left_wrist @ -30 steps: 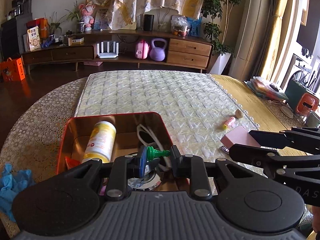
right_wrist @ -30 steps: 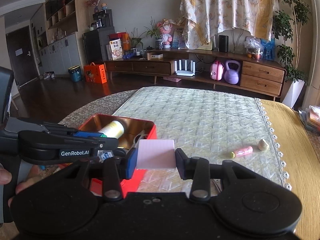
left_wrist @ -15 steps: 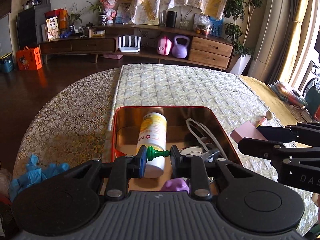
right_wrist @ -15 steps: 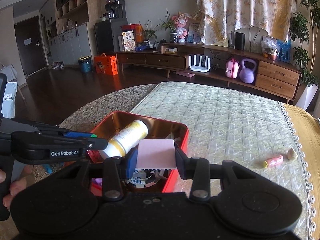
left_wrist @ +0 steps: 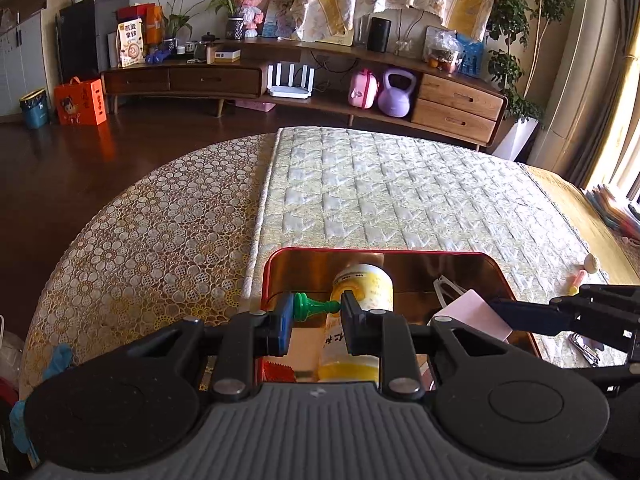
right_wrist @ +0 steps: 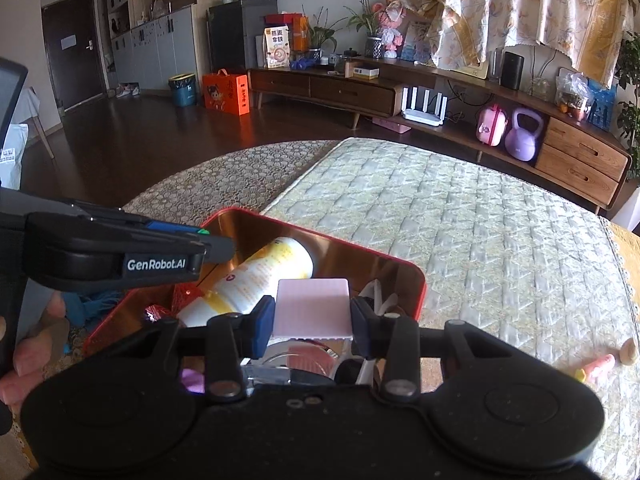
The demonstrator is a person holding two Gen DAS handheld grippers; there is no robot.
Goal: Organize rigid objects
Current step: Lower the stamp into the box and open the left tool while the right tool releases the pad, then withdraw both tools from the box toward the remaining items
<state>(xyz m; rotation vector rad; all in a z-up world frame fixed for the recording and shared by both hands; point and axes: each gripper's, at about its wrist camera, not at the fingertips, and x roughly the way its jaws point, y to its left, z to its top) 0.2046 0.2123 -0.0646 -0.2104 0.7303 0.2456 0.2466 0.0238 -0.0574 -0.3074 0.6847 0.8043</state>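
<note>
A red tin box with a coppery inside sits on the quilted runner. In it lie a yellow-and-white bottle, a white cable, a round metal piece and a purple item. My left gripper is shut on a small green peg above the box's left part. My right gripper is shut on a pink flat block above the box's right part.
A pink tube and a beige nut-like piece lie on the runner to the right. Nail clippers lie right of the box. Blue gloves lie at the left table edge.
Both grippers have moved left and forward over the red box, each still holding its object. The pink block now hangs over the box interior.
</note>
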